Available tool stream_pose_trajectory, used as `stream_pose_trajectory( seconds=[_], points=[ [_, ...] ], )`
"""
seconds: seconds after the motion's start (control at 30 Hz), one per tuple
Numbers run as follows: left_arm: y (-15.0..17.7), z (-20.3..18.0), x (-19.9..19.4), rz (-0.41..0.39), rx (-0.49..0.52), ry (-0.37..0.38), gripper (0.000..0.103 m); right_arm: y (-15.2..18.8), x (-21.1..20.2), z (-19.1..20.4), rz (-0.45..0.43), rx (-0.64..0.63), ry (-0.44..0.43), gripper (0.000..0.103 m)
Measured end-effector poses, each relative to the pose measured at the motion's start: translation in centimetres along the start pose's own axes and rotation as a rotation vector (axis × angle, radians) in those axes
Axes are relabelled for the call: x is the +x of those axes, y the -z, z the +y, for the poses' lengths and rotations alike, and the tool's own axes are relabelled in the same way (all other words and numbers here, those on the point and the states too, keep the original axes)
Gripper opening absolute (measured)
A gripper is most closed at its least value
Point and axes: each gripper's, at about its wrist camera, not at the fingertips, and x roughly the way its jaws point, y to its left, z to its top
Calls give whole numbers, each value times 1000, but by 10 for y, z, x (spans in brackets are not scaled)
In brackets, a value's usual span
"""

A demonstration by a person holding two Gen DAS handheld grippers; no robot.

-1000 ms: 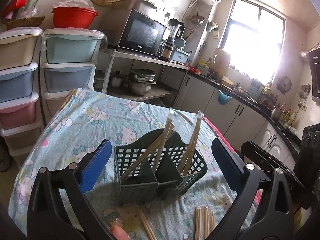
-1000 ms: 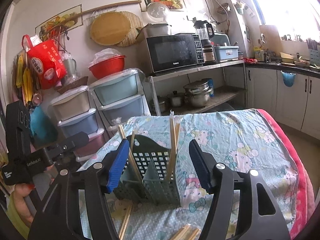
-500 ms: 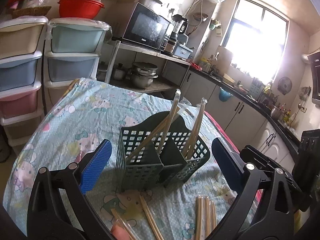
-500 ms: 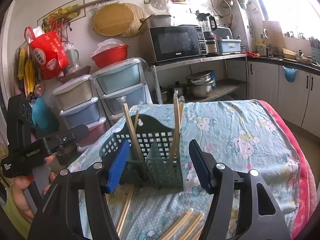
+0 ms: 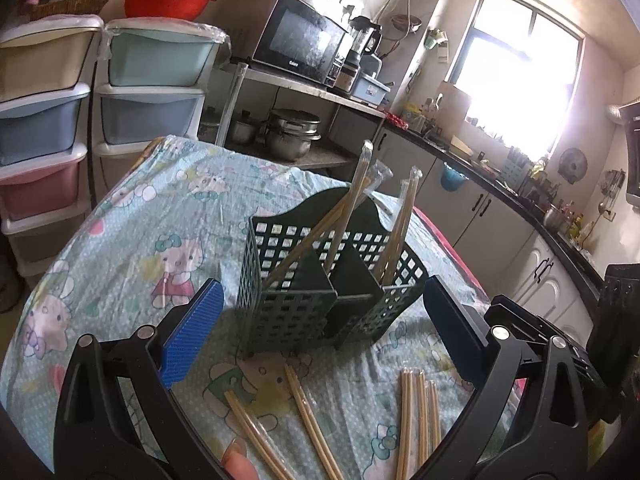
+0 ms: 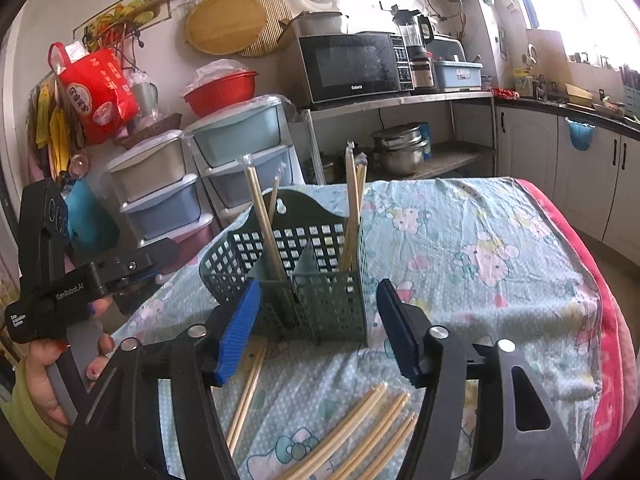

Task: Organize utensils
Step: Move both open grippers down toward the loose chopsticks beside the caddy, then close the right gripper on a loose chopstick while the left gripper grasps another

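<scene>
A dark green mesh utensil caddy (image 5: 320,280) stands on the cartoon-print tablecloth (image 5: 140,240), with several wrapped chopsticks (image 5: 352,208) upright in its compartments. It shows in the right wrist view too (image 6: 304,272). Loose chopsticks lie in front of it: two wrapped pairs (image 5: 288,420) and a bundle (image 5: 418,416) in the left wrist view, and a bundle (image 6: 360,428) and a pair (image 6: 248,392) in the right wrist view. My left gripper (image 5: 320,344) is open and empty just short of the caddy. My right gripper (image 6: 320,336) is open and empty in front of the caddy.
Stacked plastic drawers (image 5: 52,120) stand at the table's far left. A shelf with a microwave (image 6: 352,66) and pots (image 5: 292,132) is behind the table. Kitchen counters (image 5: 500,208) run along the right. The left gripper body (image 6: 52,280) shows at left in the right wrist view.
Both grippers have pulled back and tilted down from the caddy, so more of the loose chopsticks on the cloth shows. Both stay open.
</scene>
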Motion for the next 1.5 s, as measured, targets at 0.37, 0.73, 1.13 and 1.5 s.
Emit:
stream_pose_trajectory(
  seconds=[0.37, 0.73, 1.13, 1.5],
  points=[
    [19, -2, 10, 63, 11, 7, 92, 20, 4, -10, 70, 32, 1, 40],
    [37, -4, 24, 144, 11, 12, 80, 38, 16, -29, 160, 90, 5, 28],
    [60, 6, 51, 281, 3, -8, 60, 59, 44, -43, 270, 126, 19, 25],
    [74, 11, 79, 371, -10, -15, 50, 71, 64, -44, 332, 138, 30, 24]
  ],
)
